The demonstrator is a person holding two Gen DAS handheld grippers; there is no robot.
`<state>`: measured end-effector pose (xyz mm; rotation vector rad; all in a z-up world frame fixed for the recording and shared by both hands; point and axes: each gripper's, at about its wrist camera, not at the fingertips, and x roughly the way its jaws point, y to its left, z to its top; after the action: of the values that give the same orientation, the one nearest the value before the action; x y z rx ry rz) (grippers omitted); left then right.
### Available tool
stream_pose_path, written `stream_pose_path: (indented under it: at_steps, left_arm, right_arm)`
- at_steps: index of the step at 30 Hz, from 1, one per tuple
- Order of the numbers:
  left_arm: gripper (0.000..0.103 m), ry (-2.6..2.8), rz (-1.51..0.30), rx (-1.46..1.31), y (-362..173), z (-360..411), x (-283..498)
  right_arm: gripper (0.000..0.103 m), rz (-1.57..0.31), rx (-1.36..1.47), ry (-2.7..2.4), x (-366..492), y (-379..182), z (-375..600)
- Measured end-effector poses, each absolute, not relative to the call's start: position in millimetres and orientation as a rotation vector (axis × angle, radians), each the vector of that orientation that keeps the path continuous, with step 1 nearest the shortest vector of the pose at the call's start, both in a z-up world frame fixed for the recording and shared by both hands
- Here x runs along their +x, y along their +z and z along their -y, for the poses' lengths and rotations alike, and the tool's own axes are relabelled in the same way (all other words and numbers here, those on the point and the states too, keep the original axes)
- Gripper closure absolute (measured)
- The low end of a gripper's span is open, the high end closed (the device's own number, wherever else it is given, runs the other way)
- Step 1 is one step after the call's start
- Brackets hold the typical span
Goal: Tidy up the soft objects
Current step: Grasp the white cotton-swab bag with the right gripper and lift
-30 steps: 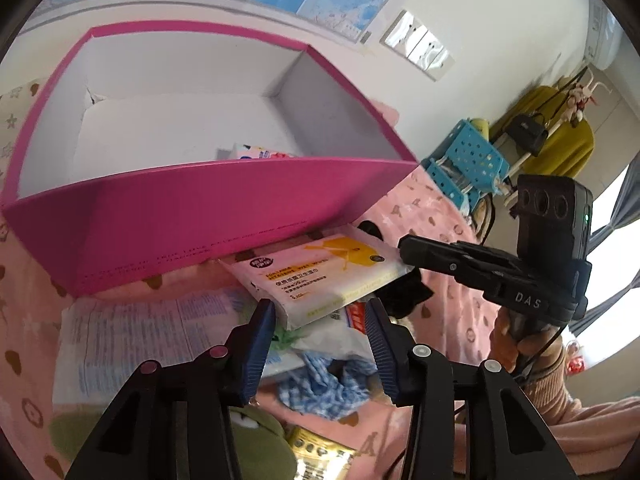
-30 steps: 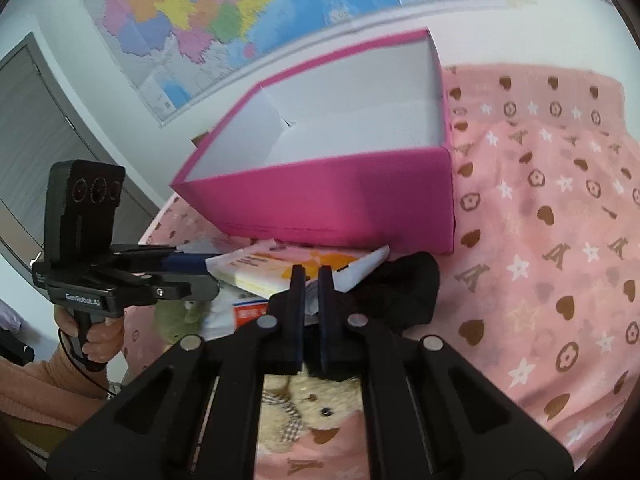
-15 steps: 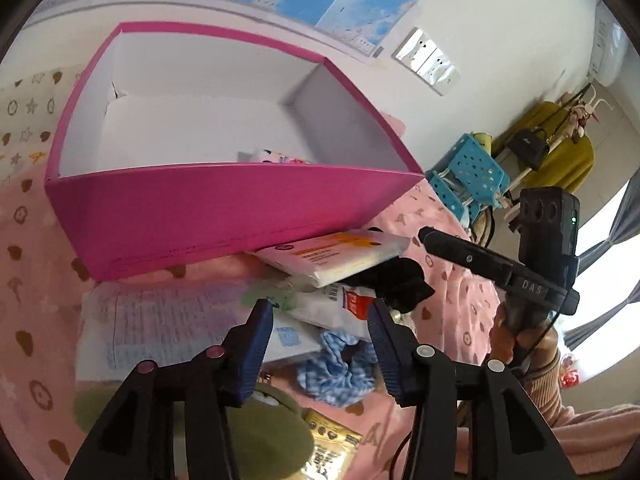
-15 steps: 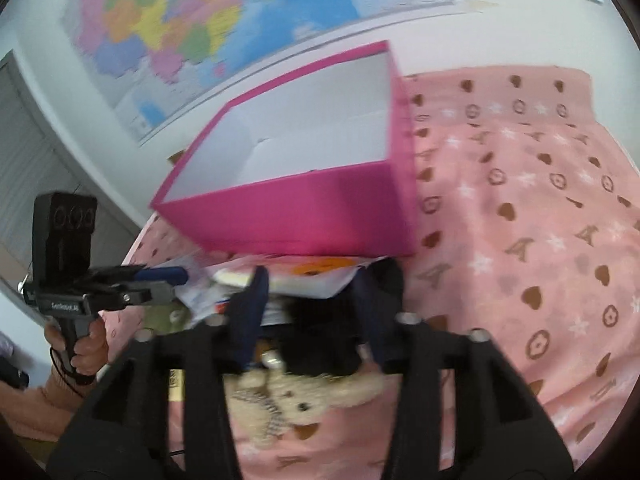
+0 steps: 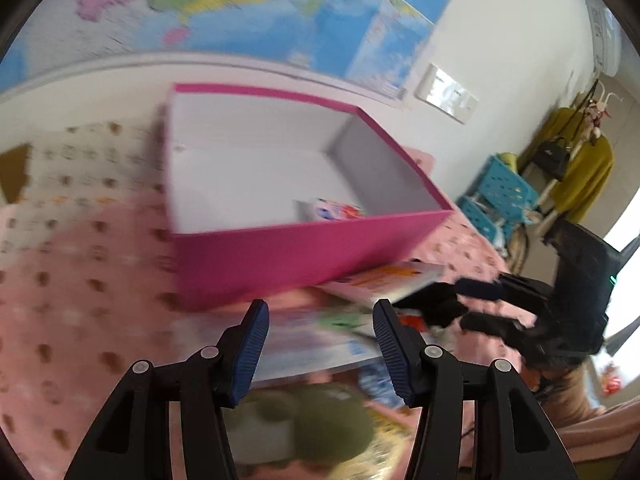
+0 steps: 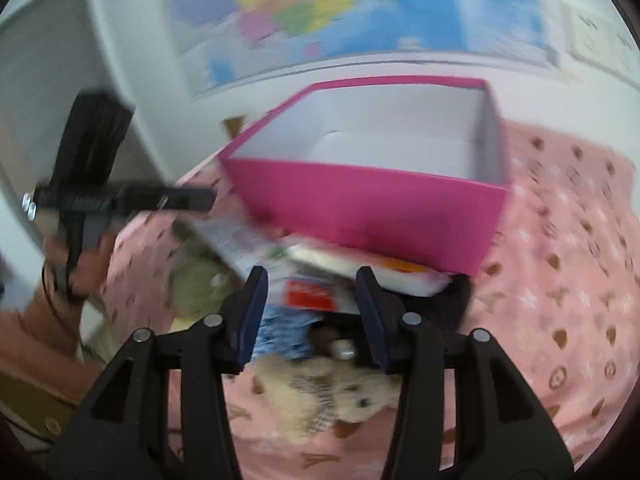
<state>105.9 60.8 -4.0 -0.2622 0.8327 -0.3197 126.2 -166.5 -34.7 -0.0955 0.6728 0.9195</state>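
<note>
A pink box [image 5: 304, 256] [image 6: 372, 204] stands open on the pink bedspread, with one colourful packet [image 5: 336, 211] inside. In front of it lies a pile: a yellow-and-white tissue pack [image 5: 396, 276] [image 6: 384, 270], a red-labelled pack [image 6: 310, 294], a blue checked cloth [image 6: 280, 334], a black cloth [image 5: 434, 304] [image 6: 456, 300], a green plush [image 5: 320, 428] [image 6: 198, 286] and a cream teddy bear [image 6: 340, 396]. My left gripper [image 5: 320, 350] is open and empty above the pile. My right gripper [image 6: 312, 318] is open and empty over the pile; it also shows in the left wrist view [image 5: 480, 306].
A white printed sheet [image 5: 304, 344] [image 6: 236, 240] lies under the pile. A wall with a map [image 5: 280, 8] is behind the box. Blue plastic baskets [image 5: 500, 196] and a yellow garment [image 5: 580, 176] stand at the right. Both views are motion-blurred.
My right gripper has opened from shut. Both grippers have pulled back and up from the pile, so the box looks smaller. The tissue pack stays by the box.
</note>
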Motion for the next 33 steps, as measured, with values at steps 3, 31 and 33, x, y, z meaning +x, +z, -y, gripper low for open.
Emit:
stream_pose_path:
  at_steps: [3, 31, 33]
  left_arm:
    - [0.048, -0.262, -0.84, -0.252, -8, -76, 102]
    - [0.045, -0.324, -0.868, -0.208, -43, -97, 87]
    - [0.044, -0.329, -0.868, -0.206, -43, -99, 88]
  right_arm:
    - [0.07, -0.684, -0.131, 1.02, 117, -37, 141]
    - [0.068, -0.699, -0.424, 0.836, 132, -73, 85]
    - [0.07, -0.693, -0.431, 0.829, 134, -73, 83]
